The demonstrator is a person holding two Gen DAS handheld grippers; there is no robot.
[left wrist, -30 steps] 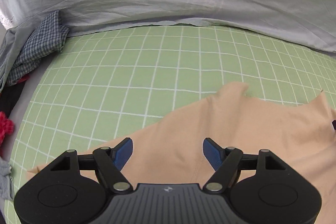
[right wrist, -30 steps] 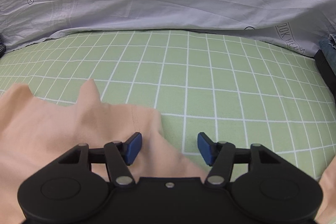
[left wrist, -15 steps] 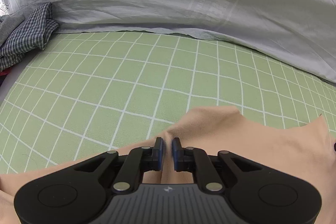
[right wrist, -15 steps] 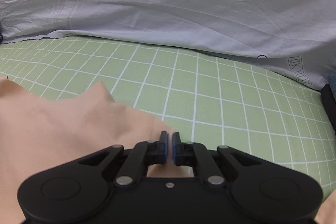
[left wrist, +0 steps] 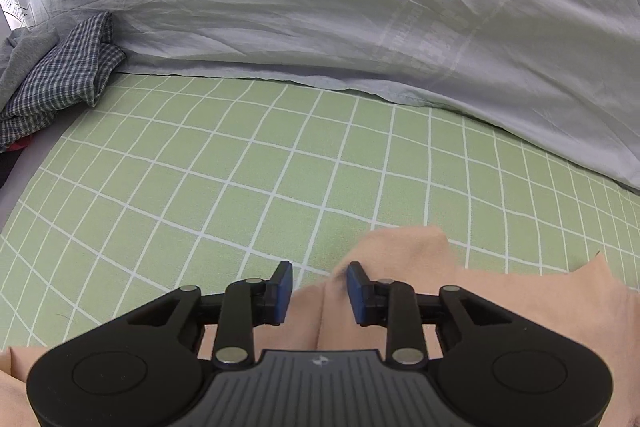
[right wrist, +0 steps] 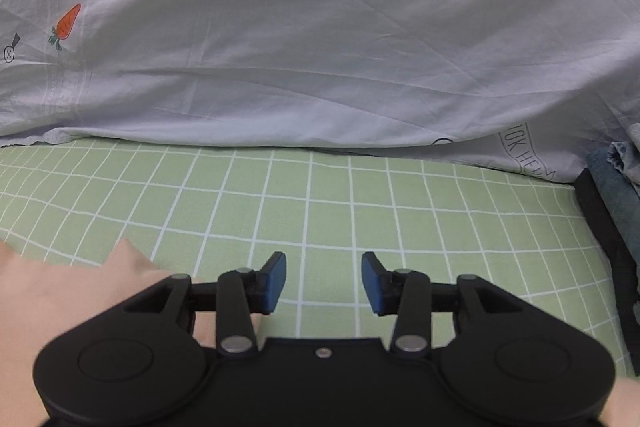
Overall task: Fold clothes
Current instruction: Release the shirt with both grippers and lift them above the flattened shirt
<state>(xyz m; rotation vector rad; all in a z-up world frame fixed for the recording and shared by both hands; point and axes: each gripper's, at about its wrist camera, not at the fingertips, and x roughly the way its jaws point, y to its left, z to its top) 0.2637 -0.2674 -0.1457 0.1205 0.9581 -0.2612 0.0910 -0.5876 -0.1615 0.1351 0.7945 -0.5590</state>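
Observation:
A peach garment [left wrist: 404, 259] lies on the green checked sheet [left wrist: 240, 167]. In the left wrist view its raised, creased edge reaches up between the fingers of my left gripper [left wrist: 320, 293]. The jaws are opening and the blue pads stand clear of the cloth. In the right wrist view the garment [right wrist: 80, 291] lies at the lower left, under and beside the left finger. My right gripper [right wrist: 324, 283] is also opening, with only bare green sheet [right wrist: 360, 195] between its pads.
A grey quilt with a carrot print [left wrist: 360, 19] is bunched along the far side of the sheet, also in the right wrist view [right wrist: 320, 47]. A crumpled checked cloth [left wrist: 64, 79] lies far left. Folded dark and denim clothes [right wrist: 612, 211] are stacked at the right edge.
Both grippers closed on the peach garment's edge half a second ago and have since let go and spread apart. Both have moved forward over the sheet, and the garment's edge now lies bunched further forward.

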